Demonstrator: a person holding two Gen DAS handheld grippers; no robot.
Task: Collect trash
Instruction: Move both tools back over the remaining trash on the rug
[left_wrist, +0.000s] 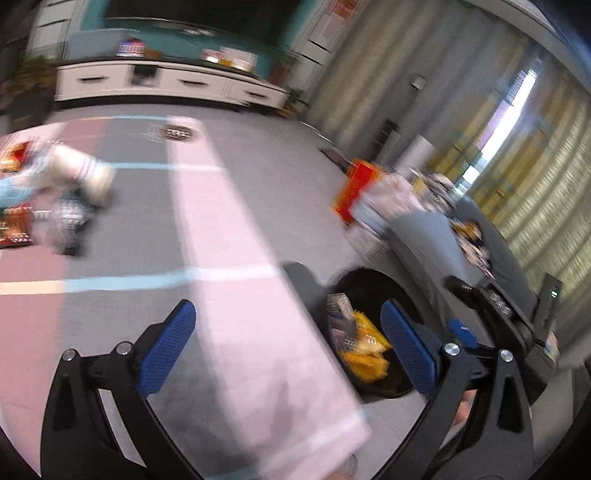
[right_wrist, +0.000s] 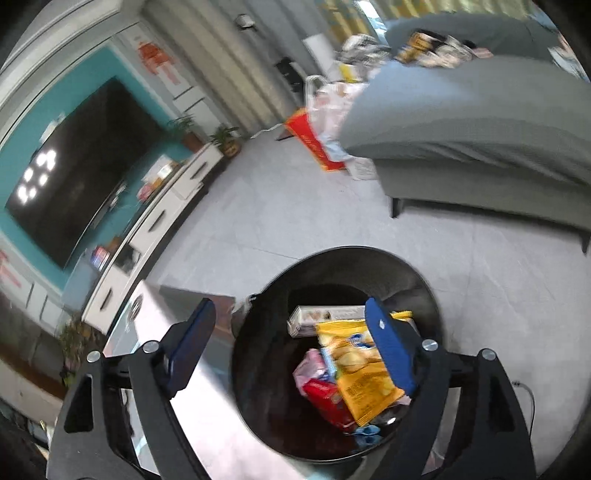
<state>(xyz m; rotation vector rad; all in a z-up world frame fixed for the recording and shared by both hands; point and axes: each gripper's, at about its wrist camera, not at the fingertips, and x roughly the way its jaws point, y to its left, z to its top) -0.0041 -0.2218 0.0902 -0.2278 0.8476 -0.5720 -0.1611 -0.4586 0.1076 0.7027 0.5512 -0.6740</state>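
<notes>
A round black trash bin (right_wrist: 406, 273) stands on the floor and holds a yellow snack bag (right_wrist: 358, 373), a red packet (right_wrist: 325, 398) and a white box (right_wrist: 325, 315). My right gripper (right_wrist: 295, 343) is open and empty just above the bin's left rim. In the left wrist view the bin (left_wrist: 373, 280) lies low right, behind my open, empty left gripper (left_wrist: 288, 343). Blurred litter lies on the table at far left: a white cup (left_wrist: 85, 170), red snack packets (left_wrist: 14, 225) and a dark wrapper (left_wrist: 70, 218).
A pink, grey and blue-striped table (left_wrist: 221, 221) lies under the left gripper. A grey sofa (right_wrist: 480, 122) with items on it stands right of the bin. A red box (right_wrist: 314, 142) and plastic bags lie beside it. A white TV cabinet (left_wrist: 166, 81) lines the far wall.
</notes>
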